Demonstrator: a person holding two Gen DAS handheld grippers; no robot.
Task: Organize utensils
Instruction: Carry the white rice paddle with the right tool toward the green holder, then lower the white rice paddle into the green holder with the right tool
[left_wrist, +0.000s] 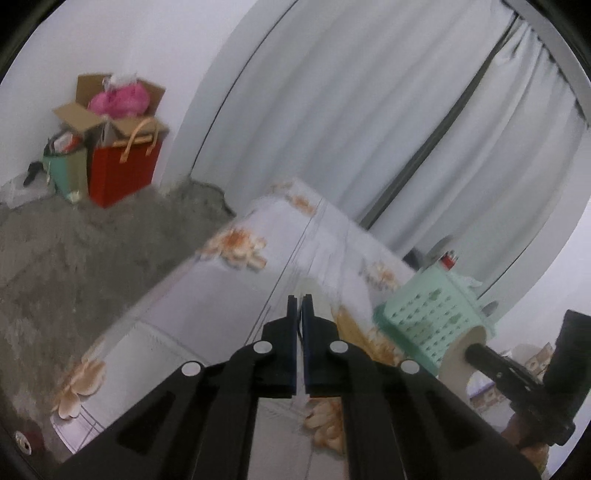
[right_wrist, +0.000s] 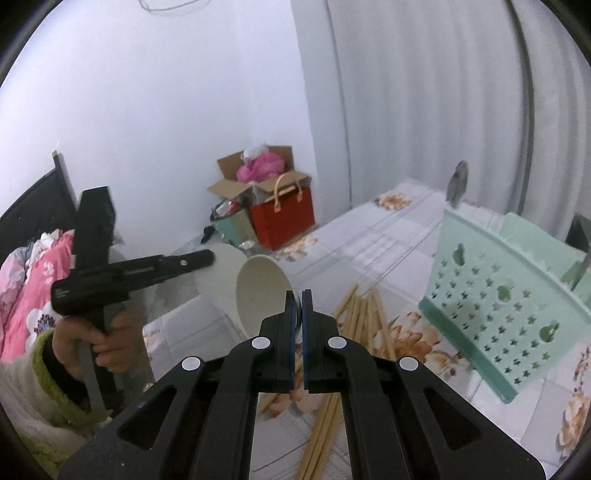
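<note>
1. black left tool (left_wrist: 300, 301) is clenched on a cream cup's (right_wrist: 258, 295) rim, lifted above the tabletop (right_wrist: 369, 236).
2. right tool (right_wrist: 298, 297) is clenched; whether it grips anything is unclear.
3. wooden chopsticks (right_wrist: 364, 314) lie just beyond it, mint basket (right_wrist: 495, 306) to its right.

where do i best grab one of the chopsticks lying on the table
Probably near the far ends of the chopsticks, where they fan apart, coming from above with jaws across one stick. They lie flat on the table, bunched closer in.
</note>
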